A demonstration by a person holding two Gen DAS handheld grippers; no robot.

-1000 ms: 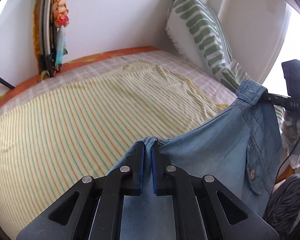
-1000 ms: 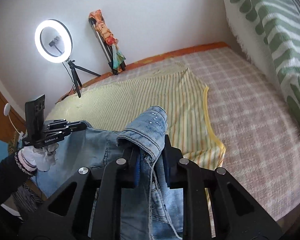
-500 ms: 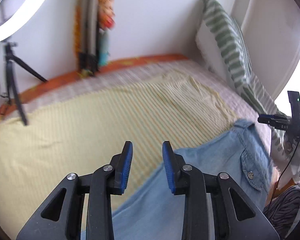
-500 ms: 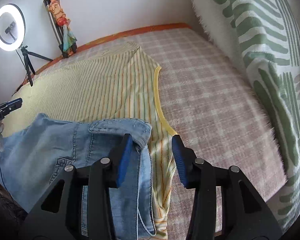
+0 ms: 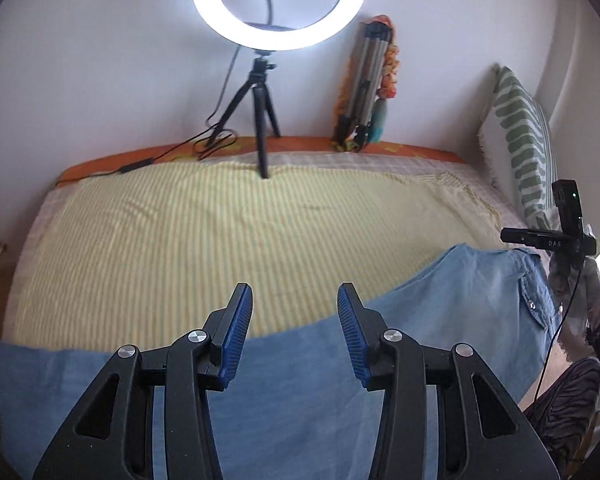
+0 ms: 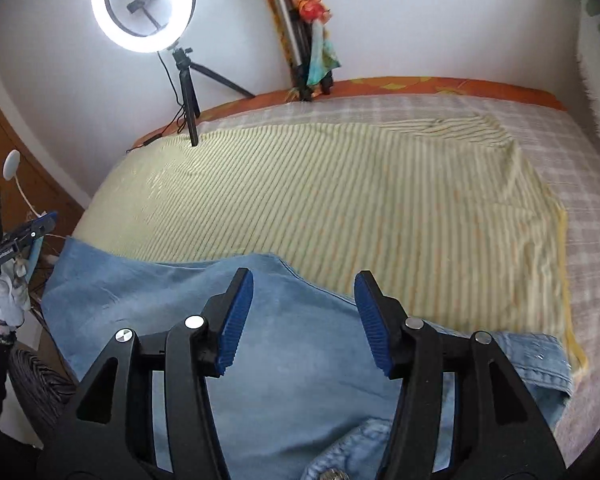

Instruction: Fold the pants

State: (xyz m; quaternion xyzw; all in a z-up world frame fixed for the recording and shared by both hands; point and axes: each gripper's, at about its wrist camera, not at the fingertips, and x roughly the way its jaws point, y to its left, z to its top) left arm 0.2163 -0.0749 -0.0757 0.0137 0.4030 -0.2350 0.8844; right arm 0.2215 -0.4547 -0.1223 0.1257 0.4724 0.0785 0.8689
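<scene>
Pants [image 5: 300, 380] flat on striped sheet [image 5: 219, 240], both jaws just opened, empty

A second ago both tongs clamped the jeans [image 5: 440, 304] above the bed [image 5: 179, 232]. Now the left tongs [image 5: 295, 334] and right tongs [image 6: 303, 318] have just been opening, nothing between them; jeans lie spread flat.

One pair of pants [image 5: 380, 340] lay on one striped sheet [image 5: 219, 240]. Two grippers were in view: the left gripper [image 5: 295, 336] and the right gripper [image 6: 304, 320]. One ring light [image 5: 279, 4] stood on one tripod [image 5: 259, 112], with one patterned pillow [image 5: 528, 148] beyond.
</scene>
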